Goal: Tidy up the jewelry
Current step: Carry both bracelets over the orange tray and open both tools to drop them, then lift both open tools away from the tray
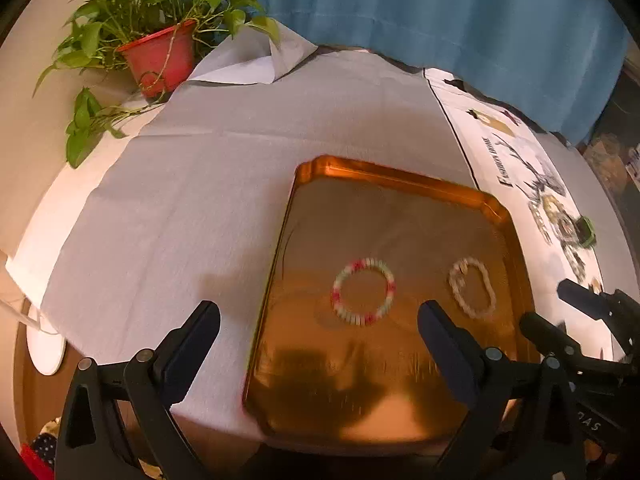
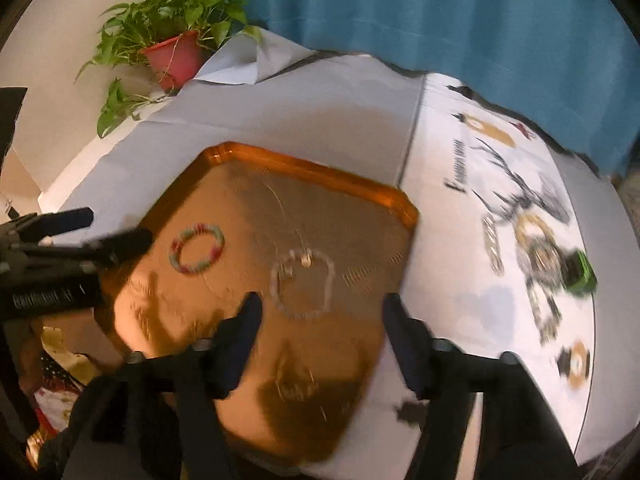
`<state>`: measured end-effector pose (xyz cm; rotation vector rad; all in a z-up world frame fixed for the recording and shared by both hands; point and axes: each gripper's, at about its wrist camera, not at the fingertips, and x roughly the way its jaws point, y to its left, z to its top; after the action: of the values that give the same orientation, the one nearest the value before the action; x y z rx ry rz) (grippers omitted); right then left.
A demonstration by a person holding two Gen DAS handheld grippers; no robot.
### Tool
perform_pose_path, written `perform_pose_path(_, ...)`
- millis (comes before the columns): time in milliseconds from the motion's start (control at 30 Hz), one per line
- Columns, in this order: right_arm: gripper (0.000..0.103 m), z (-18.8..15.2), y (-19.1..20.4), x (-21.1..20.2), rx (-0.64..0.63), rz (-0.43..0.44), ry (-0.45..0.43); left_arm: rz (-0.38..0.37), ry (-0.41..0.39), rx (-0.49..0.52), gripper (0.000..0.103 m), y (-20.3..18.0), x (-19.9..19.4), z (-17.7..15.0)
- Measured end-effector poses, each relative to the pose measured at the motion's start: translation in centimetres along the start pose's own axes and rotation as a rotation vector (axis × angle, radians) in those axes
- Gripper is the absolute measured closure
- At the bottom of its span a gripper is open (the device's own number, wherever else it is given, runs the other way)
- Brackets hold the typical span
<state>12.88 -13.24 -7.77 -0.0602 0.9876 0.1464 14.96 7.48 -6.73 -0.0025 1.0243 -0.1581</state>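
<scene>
Left wrist view looks down on a gold tray (image 1: 400, 184) lying on a grey cloth (image 1: 180, 200) over the surface, with a pink, white and green beaded bracelet (image 1: 363, 291) near the middle of the tray floor and a pale pearl bracelet (image 1: 472, 288) apart from it to the right, both flat and touching nothing else. The left claw (image 1: 320, 320) stands wide open and empty above the near part of the tray, one finger over the cloth and the other over the tray. The right claw (image 1: 552, 308) shows at the right edge, over the tray's right rim. In the right wrist view the right claw (image 2: 320, 312) is partly open with nothing between its fingers, and the pearl bracelet (image 2: 302, 284) lies just beyond them. A printed sheet (image 2: 500, 208) beside the tray bears blurred jewelry pieces, and a potted plant (image 1: 156, 32) stands at the far left corner
</scene>
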Motion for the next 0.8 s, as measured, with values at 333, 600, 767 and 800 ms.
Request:
perform_pose_path(333, 0.001, -5.9, 1.8, -16.2, -0.033, -0.141, -0.429, 0.016, -0.142, -0.019, 0.005, -0.7, -11.1, -6.3)
perform_pose_path(600, 0.0, -8.4, 3.8, -20.6, -0.085, -0.098, -0.431, 0.05, -0.277, 0.102, 0.002, -4.5, -18.8, -8.6)
perform_pose_path(767, 0.0, -11.1, 4.3, -22.6, -0.115, -0.112, -0.429, 0.054, -0.332, 0.108, 0.001, -5.6, -21.6, -10.7)
perform_pose_path(800, 0.0, -11.3, 4.4, -22.8, -0.113, -0.123, -0.436, 0.061, -0.338, 0.115, 0.001, -5.7, -22.0, -11.0)
